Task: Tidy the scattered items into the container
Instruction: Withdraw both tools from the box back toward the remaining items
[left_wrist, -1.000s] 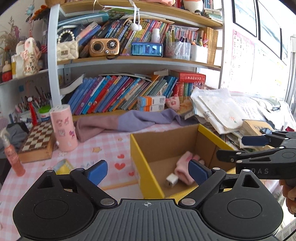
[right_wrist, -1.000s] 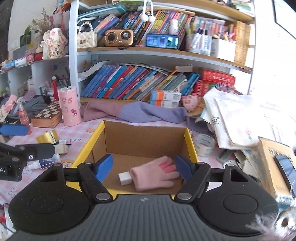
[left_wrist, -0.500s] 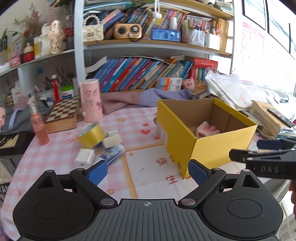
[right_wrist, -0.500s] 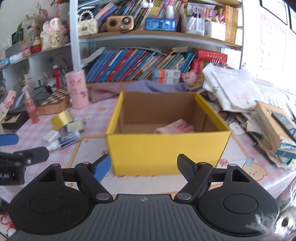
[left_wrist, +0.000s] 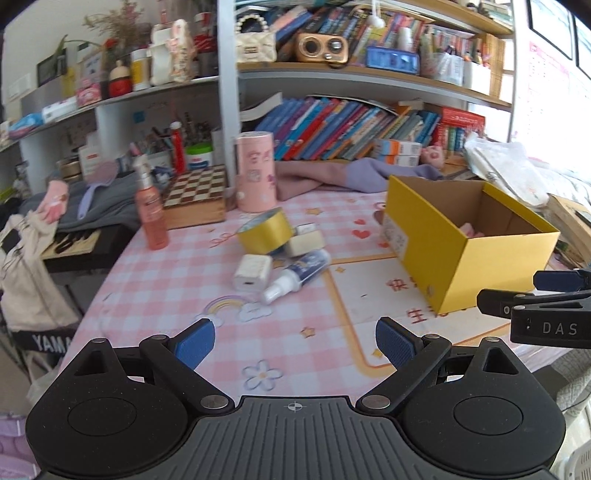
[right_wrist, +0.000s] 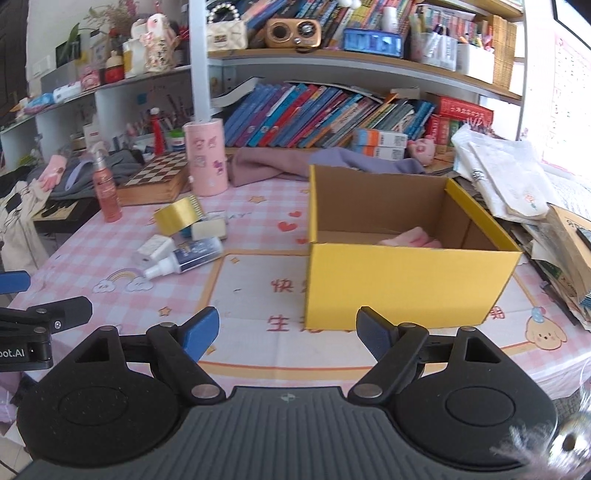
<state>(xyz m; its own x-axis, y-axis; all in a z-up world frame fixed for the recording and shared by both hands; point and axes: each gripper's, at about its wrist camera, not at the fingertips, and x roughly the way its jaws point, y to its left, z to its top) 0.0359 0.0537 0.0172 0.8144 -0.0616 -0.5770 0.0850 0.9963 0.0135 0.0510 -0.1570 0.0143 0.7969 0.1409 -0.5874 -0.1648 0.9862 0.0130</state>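
Note:
An open yellow cardboard box stands on the pink checked table, with a pink glove inside. Left of it lie a gold tape roll, a white charger, a beige block and a blue spray bottle. My left gripper is open and empty near the table's front edge. My right gripper is open and empty, in front of the box.
A pink cylinder, a chessboard box and a red spray bottle stand at the back left. A purple cloth lies behind the box. Papers and books pile up at the right. Shelves of books rise behind.
Both grippers have pulled back from above the box toward the table's front edge. The left view has swung left, bringing the scattered items into sight. Both stayed open.

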